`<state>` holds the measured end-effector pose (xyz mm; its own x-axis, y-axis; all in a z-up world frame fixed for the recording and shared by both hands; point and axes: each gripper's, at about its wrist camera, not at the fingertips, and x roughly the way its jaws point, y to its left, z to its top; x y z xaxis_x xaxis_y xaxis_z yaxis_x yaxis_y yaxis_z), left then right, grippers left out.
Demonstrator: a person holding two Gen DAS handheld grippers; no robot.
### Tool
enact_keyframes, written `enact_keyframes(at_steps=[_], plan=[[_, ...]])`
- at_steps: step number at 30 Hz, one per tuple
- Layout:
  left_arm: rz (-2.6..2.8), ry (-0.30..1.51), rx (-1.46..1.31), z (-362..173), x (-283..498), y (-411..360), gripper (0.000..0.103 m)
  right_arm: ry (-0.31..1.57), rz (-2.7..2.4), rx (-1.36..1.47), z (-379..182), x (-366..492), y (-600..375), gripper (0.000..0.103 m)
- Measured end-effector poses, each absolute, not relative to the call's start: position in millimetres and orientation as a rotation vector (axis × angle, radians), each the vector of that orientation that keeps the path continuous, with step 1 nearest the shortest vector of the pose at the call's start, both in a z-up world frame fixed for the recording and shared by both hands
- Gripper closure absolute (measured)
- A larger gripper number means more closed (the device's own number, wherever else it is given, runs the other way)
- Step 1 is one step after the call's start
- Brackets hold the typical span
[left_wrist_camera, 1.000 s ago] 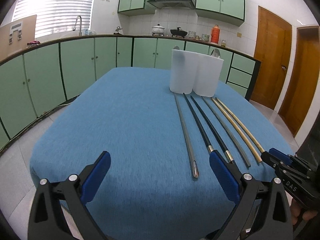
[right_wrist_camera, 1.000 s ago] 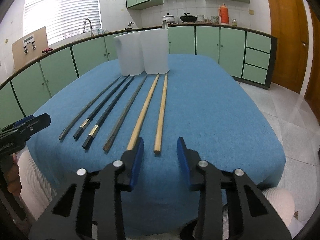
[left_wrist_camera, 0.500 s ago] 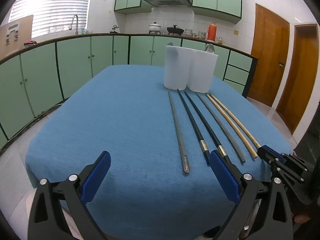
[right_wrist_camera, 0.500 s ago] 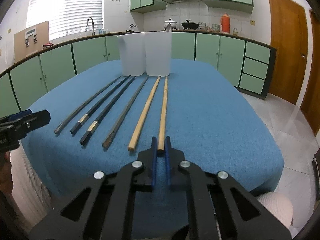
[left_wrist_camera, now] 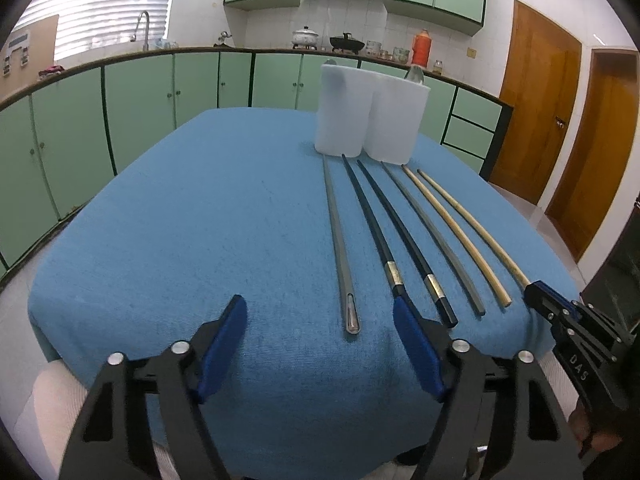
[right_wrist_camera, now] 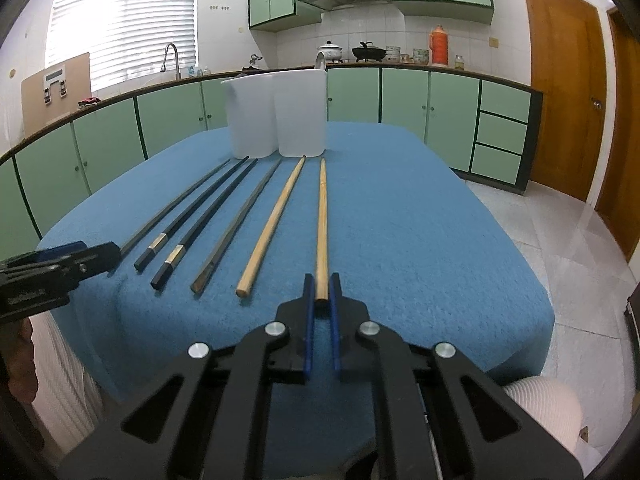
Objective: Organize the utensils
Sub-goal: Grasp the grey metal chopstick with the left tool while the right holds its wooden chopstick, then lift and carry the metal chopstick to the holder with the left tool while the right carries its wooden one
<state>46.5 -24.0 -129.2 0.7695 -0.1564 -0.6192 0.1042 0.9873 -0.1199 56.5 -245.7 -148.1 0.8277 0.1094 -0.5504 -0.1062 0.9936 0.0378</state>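
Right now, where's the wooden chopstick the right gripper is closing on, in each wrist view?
Left wrist: the wooden chopstick is rightmost of six, its near end meeting the right gripper at the right edge.
Right wrist: same chopstick, centre frame, near end between the fingers.
Shared landmark: the two white holders at the far ends.

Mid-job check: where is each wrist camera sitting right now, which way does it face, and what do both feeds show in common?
Left wrist: near table edge, facing the white holder; open left gripper around a grey chopstick; right gripper visible at right.
Right wrist: same edge, further right; right gripper shut on the rightmost bamboo chopstick; left gripper visible at left.
Shared: six chopsticks, holder, blue cloth.
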Motion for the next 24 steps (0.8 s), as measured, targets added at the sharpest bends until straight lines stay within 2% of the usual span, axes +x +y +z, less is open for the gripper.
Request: enact_keyframes(at_steps=[6, 10, 12, 15, 18, 24], plan=[[-0.166, 0.683, -0.068, -128.5, 43.7, -26.9, 0.05, 0.588, 0.119, 0.018, -149.1, 57.0, -247.9, 0.097], [-0.193, 0.689, -0.057, -128.5, 44.4, -32.2, 0.058, 0.589, 0.121, 0.027, -148.9, 57.1, -248.9, 0.097], [-0.199, 0.697, -0.047, -129.4, 44.8, -35.0, 0.072, 0.589, 0.122, 0.03, -149.0, 56.9, -249.7, 0.097], [-0.204, 0.711, -0.062, -130.0, 44.4, -35.2, 0.087, 0.589, 0.124, 0.036, -149.4, 56.2, -251.3, 0.097], [-0.204, 0.718, -0.066, -130.7, 44.9, -35.1, 0.094, 0.589, 0.126, 0.042, -149.6, 55.3, -253.4, 0.097], [-0.187, 0.72, -0.097, -130.9, 43.3, -33.0, 0.095, 0.585, 0.133, 0.055, -147.7, 53.6, -256.6, 0.097]])
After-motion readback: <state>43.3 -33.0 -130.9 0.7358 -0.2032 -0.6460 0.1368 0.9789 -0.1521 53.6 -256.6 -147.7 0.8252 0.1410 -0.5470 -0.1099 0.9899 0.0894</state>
